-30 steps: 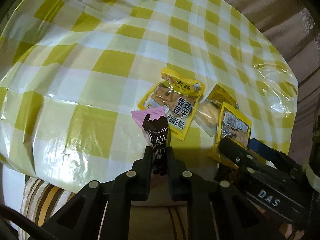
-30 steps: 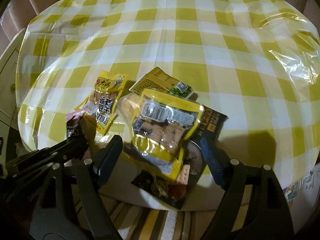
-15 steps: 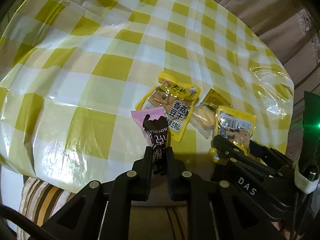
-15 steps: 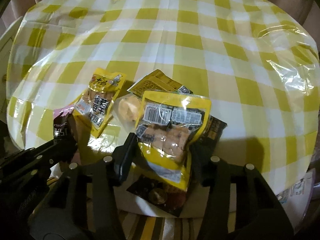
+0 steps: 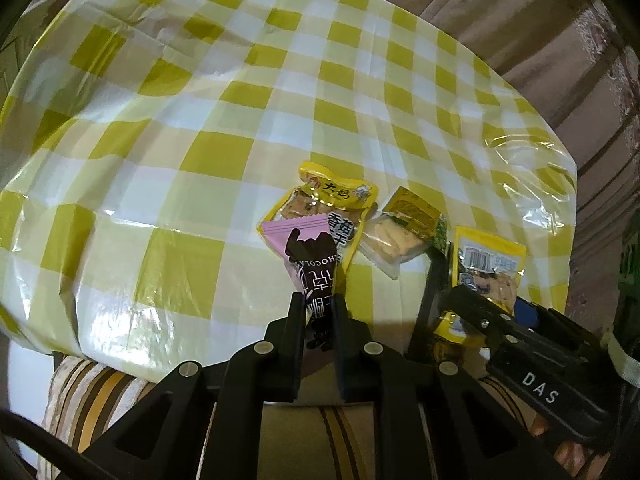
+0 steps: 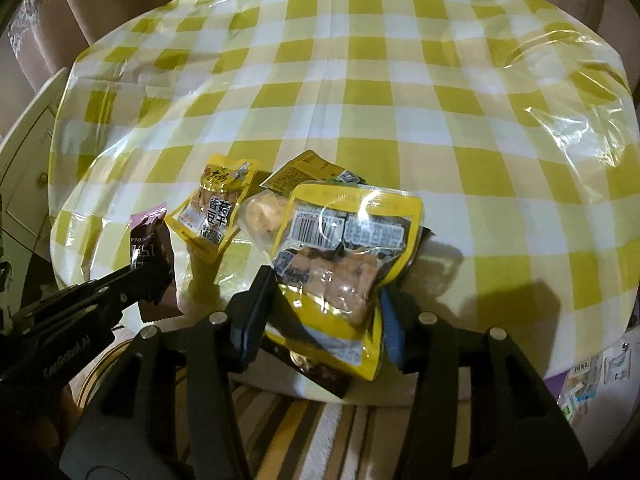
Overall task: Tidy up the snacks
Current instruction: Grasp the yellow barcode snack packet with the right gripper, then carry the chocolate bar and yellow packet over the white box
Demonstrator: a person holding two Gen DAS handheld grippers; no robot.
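Observation:
My left gripper is shut on the lower end of a pink and brown chocolate packet, which stands up off the table's near edge. It also shows at the left of the right wrist view, the chocolate packet in the left gripper. My right gripper is shut on a yellow packet with a barcode, its pads pressing both lower sides. The same yellow barcode packet shows in the left wrist view. A dark packet lies beneath it.
On the yellow checked tablecloth lie a yellow tofu packet, a clear-wrapped pastry and a gold packet, close together near the front edge. A striped cushion sits below the table edge. Brown drapery rises behind.
The right gripper's jaws have closed from wide open onto the yellow barcode packet and raised it a little. The left gripper has lifted slightly with the chocolate packet.

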